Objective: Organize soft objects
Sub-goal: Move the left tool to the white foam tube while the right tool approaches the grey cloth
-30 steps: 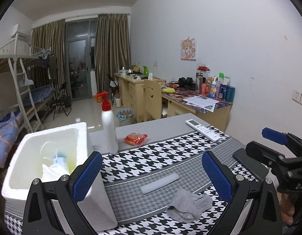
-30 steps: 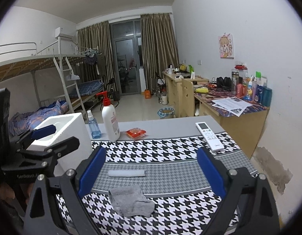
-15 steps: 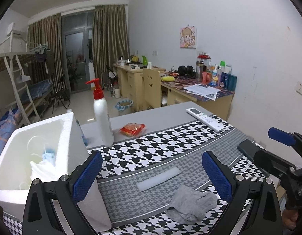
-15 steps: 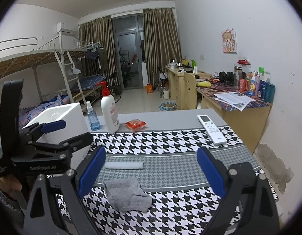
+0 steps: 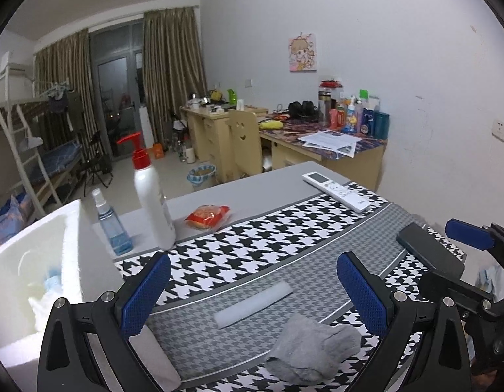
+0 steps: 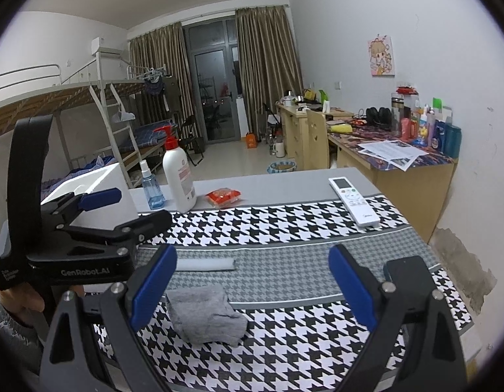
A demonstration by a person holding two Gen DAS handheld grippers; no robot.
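Since a second ago the left wrist view is seen to have swung rightward and dropped: the white foam box [image 5: 39, 261] is pushed toward the left edge, a small blue spray bottle [image 5: 109, 225] is now uncovered beside the white pump bottle [image 5: 152, 202], and a dark phone [image 5: 430, 250] is brought into sight at the right of the table. The grey sock [image 5: 312, 354], crumpled on the houndstooth cloth [image 5: 268, 245], is now found low between the fingers of the left gripper [image 5: 252, 290], with the pale grey roll [image 5: 253, 300] lying just beyond it. Both soft items are judged untouched and not yet stowed; the approach is taken to be lining up on the sock, with the box as the likely destination. The left gripper is held wide apart and empty. The right gripper [image 6: 252, 287] is likewise spread with nothing between its pads, hovering above the sock [image 6: 207, 313], the left tool being visible at its left side. Readable writing is limited: "GenRobot.AI" is printed on the left gripper body in the right wrist view; the pump bottle's label carries red text too small to be made out; markings on the white remote [image 6: 353, 201] cannot be read.
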